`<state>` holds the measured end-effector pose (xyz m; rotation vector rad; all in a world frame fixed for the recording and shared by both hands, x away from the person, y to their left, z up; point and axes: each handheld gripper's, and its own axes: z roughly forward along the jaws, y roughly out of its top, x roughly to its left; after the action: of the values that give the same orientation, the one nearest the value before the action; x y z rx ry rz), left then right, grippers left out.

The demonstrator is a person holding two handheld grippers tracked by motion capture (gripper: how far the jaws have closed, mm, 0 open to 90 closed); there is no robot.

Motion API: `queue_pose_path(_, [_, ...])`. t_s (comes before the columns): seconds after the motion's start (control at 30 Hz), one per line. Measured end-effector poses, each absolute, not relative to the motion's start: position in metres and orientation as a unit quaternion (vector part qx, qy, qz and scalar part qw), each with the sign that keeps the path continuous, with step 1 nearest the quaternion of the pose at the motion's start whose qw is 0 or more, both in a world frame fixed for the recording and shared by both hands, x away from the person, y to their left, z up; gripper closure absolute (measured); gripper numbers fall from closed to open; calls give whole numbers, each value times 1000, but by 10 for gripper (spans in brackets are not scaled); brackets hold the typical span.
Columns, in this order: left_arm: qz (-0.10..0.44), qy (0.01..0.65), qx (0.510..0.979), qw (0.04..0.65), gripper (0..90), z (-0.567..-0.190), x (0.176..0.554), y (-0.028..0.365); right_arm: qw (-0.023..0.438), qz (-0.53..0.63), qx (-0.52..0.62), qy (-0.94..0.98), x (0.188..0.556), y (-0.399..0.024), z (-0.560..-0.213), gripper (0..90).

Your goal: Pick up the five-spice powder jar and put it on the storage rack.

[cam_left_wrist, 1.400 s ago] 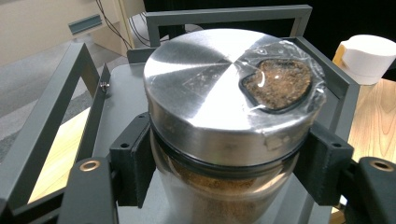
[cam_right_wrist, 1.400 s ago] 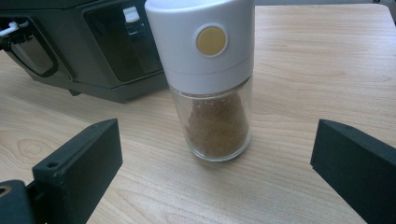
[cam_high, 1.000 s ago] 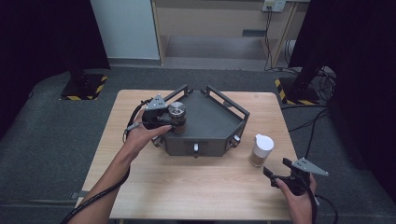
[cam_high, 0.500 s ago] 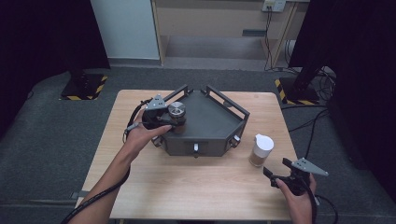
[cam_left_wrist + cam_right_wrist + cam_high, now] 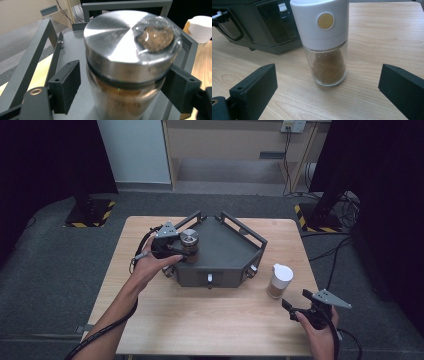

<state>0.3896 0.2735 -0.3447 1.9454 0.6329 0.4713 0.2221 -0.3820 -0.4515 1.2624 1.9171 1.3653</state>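
A glass jar with a steel lid (image 5: 189,239) and brown powder inside stands at the left corner of a dark grey railed tray (image 5: 230,251). My left gripper (image 5: 187,252) reaches in from the left with this jar (image 5: 125,47) between its jaws. The jaws have just been opening, and the left pad (image 5: 65,86) stands clear of the glass. A second jar with a white cap (image 5: 280,279) and brown powder stands on the table right of the tray. My right gripper (image 5: 294,309) rests near the front right edge, open wide, with the capped jar (image 5: 325,40) a little ahead of its jaws.
The wooden table (image 5: 200,320) has bare room in front of the tray. The tray has a small knob (image 5: 209,278) on its front wall. Beyond the table, striped stand bases (image 5: 90,215) and cables (image 5: 345,205) lie on the grey floor.
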Motion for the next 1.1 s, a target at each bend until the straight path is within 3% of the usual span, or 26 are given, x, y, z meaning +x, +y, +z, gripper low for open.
queue_pose_path(0.37, [204,270,802,492,60,-338,376,285,233,497,459,698,222,-381,-451,25])
queue_pose_path(1.1, [229,275,783,508,55,-357,321,316,234,497,458,699,222,-380,-451,25])
